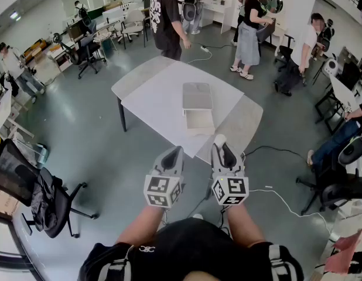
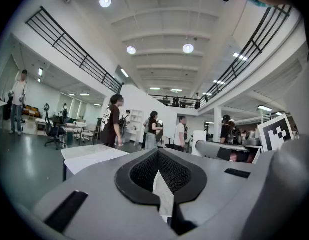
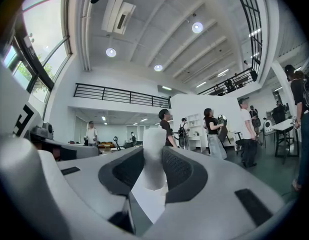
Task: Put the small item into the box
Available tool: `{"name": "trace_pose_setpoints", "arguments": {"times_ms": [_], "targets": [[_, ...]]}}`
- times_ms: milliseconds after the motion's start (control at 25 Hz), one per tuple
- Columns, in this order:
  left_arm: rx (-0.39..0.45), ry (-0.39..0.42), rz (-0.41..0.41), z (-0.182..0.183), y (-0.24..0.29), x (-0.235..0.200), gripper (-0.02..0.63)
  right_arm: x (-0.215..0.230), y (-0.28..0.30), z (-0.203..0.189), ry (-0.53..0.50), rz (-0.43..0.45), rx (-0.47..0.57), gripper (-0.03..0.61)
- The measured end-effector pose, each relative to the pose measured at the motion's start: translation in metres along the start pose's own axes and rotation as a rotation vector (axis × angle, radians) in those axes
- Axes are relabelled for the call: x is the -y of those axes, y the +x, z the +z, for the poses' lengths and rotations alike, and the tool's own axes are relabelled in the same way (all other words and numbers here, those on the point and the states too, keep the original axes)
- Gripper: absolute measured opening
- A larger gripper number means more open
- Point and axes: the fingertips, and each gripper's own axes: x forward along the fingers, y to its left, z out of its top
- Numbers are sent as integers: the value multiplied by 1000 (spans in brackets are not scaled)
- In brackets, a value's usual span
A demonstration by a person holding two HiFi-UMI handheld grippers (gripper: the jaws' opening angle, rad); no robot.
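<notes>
A white box (image 1: 199,120) lies open on the white sheet of the grey table (image 1: 147,81), its lid (image 1: 197,96) folded back on the far side. Both grippers hover level off the table's near edge, short of the box. My right gripper (image 1: 219,141) is shut on a small white cylinder-shaped item (image 3: 154,154), which stands upright between the pads and sticks out above them. My left gripper (image 1: 176,152) is to its left with its jaws together and nothing in them; in the left gripper view (image 2: 162,186) only a thin white sliver shows between the pads.
Several people (image 1: 166,17) stand beyond the table's far side. A black office chair with a bag (image 1: 41,199) is on the floor at the left, more chairs (image 1: 339,186) at the right. A white cable (image 1: 286,202) runs across the floor near my right side.
</notes>
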Motion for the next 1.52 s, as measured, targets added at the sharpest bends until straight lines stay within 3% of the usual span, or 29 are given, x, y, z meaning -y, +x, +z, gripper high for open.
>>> {"name": "trace_pose_setpoints", "arguments": {"times_ms": [680, 1520], "targets": [[-12, 21, 13, -4, 11, 12, 5, 11, -4, 5, 16, 24, 22, 121], [2, 42, 106, -6, 56, 29, 5, 80, 13, -7, 4, 54, 19, 121]]}}
